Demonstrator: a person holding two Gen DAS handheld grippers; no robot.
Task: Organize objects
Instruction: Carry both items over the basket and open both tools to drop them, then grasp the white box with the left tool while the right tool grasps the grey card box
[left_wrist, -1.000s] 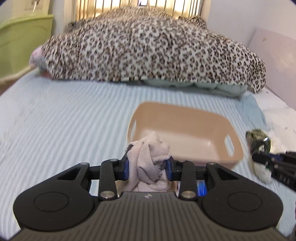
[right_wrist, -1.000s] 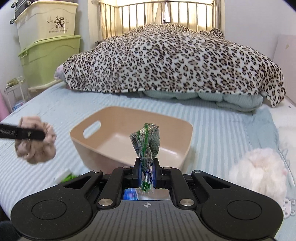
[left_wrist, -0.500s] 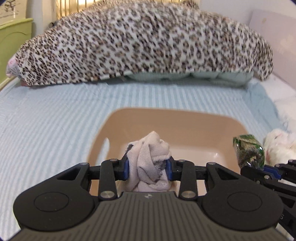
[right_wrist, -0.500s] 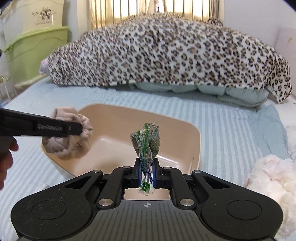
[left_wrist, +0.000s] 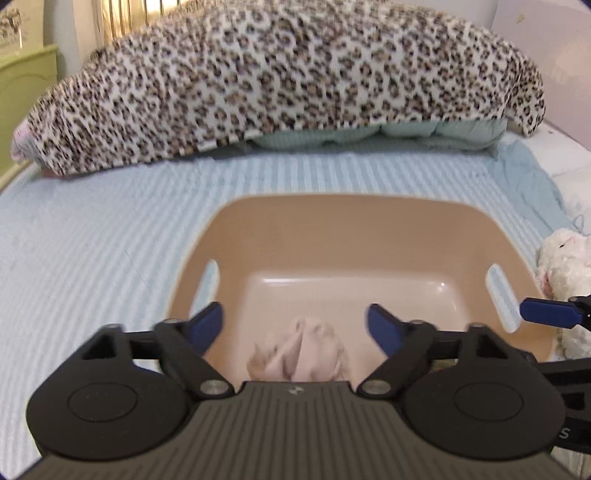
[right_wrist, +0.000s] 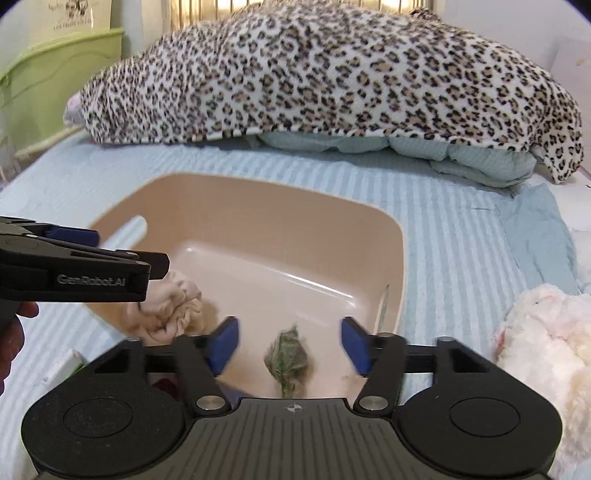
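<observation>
- Hovering over the tan basket (left_wrist: 373, 221) on the bed (left_wrist: 92, 240), we have both grippers spread wide and holding nothing.
- Our left gripper (left_wrist: 293, 326) stands above the near-left part of the basket; the beige cloth bundle (left_wrist: 299, 356) lies just under it, apart from both fingers, by the near wall.
- Our right gripper (right_wrist: 290, 345) is spread above the near-right part; the green wrapped packet (right_wrist: 290, 360) lies beneath it on the basket floor, blurred, so we cannot tell whether it has come to rest.
- Seen from the right wrist, the cloth bundle (right_wrist: 173, 308) sits against the left wall, with the left gripper level above it and our hand (right_wrist: 14, 339) at the frame edge.
- Risks, as we judge them: pulling back low could catch a fingertip on the near rim and drag or tip the light basket on the soft bedding.
- The grippers are close together, so turning either one carelessly could knock them together.
- A white plush toy (right_wrist: 546, 336) lies just beside the basket's right wall; reaching for it with a low sweep could shove the basket.
</observation>
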